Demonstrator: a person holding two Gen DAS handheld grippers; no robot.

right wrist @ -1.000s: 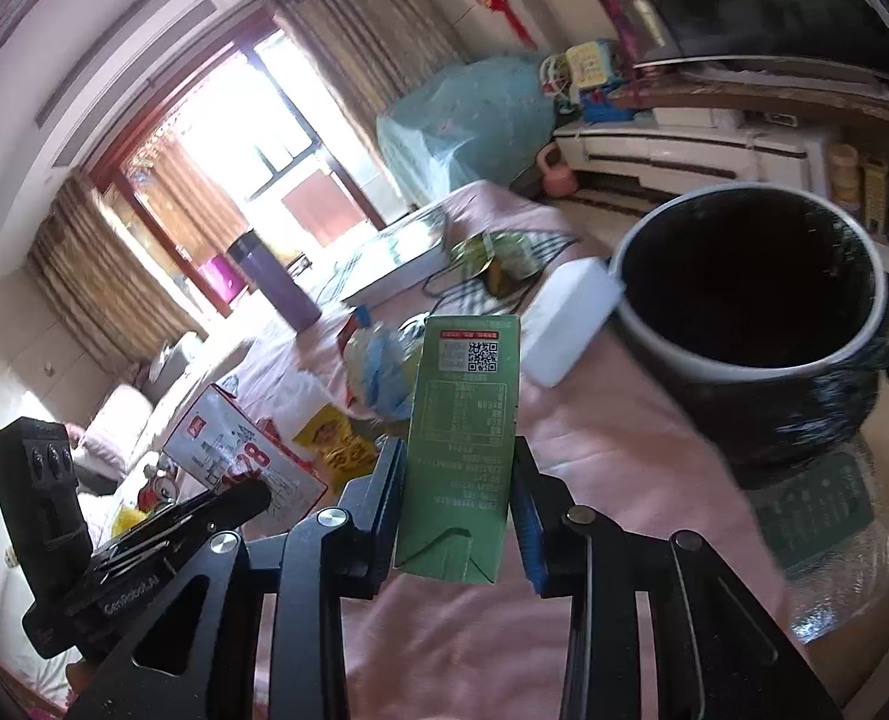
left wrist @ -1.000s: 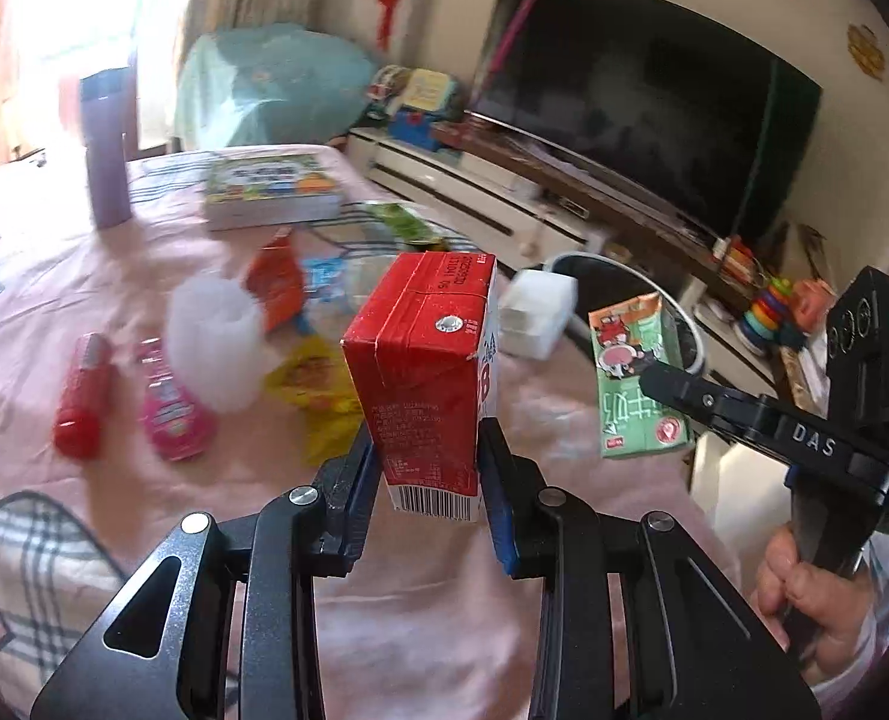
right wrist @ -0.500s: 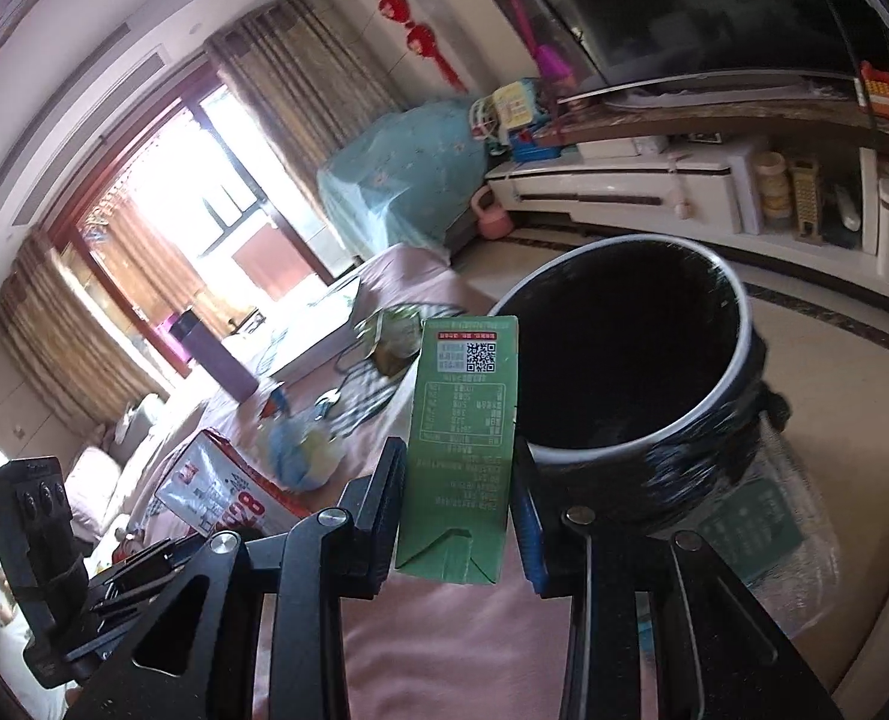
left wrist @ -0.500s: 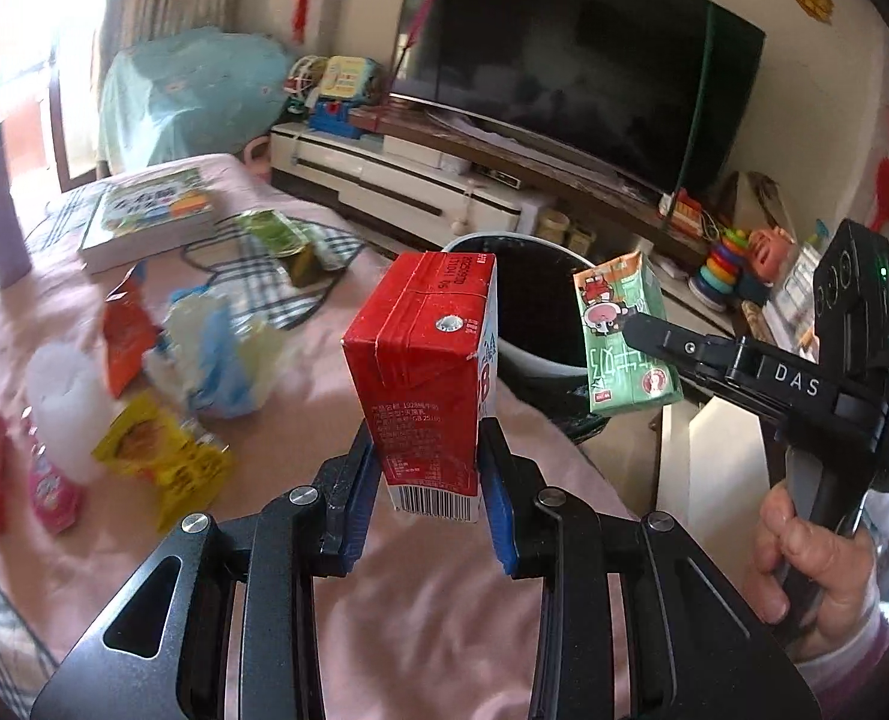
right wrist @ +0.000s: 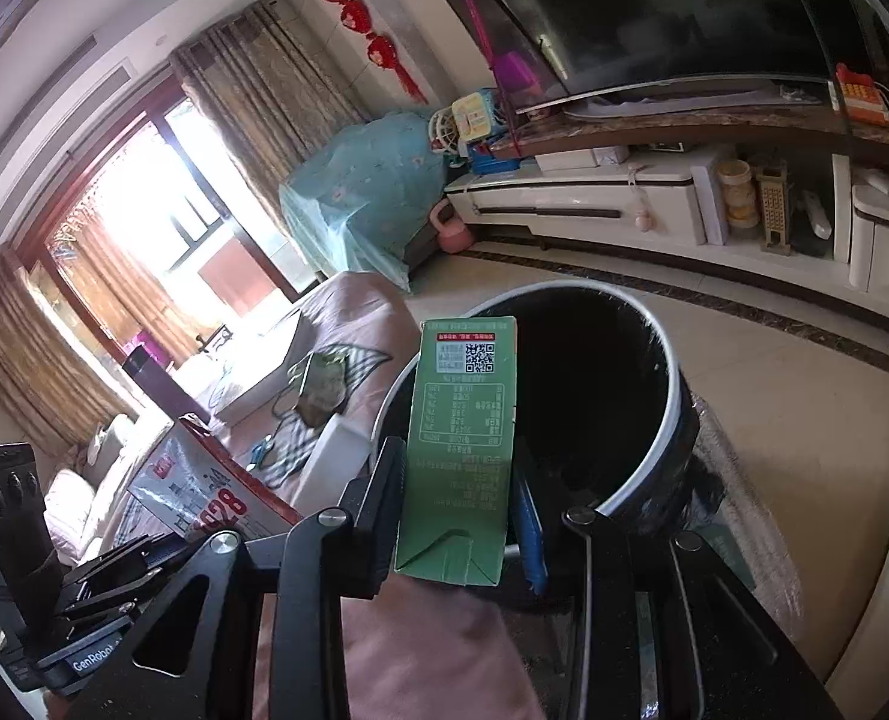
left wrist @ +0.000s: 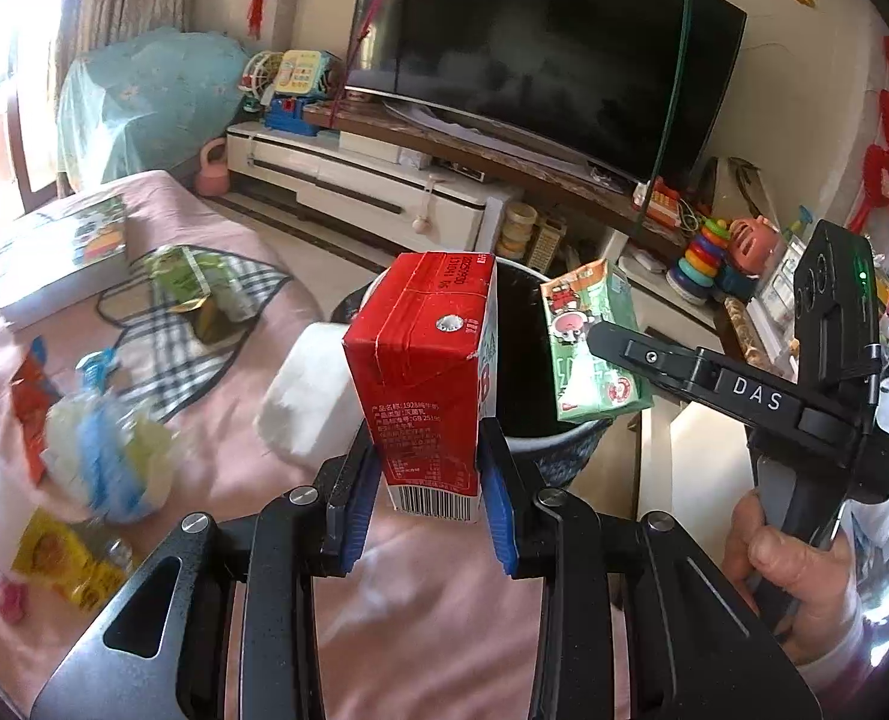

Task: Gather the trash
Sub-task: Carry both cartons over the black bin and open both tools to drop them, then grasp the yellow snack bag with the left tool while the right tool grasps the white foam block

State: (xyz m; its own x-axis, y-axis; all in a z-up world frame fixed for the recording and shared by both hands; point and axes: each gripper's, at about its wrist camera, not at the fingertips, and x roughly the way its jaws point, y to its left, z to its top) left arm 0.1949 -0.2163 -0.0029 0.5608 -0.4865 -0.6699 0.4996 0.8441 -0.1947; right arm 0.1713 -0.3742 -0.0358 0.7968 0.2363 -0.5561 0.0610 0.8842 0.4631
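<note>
Glossy red paperboard carton (left wrist: 426, 372), matt green paperboard carton (right wrist: 459, 450), glossy black bin (right wrist: 654, 420), soft pink cloth (left wrist: 420, 600)

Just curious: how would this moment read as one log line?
left gripper: holds red carton | right gripper: holds green carton | bin: ahead

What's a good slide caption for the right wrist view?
Right gripper holds a green carton before the open black bin.
</note>
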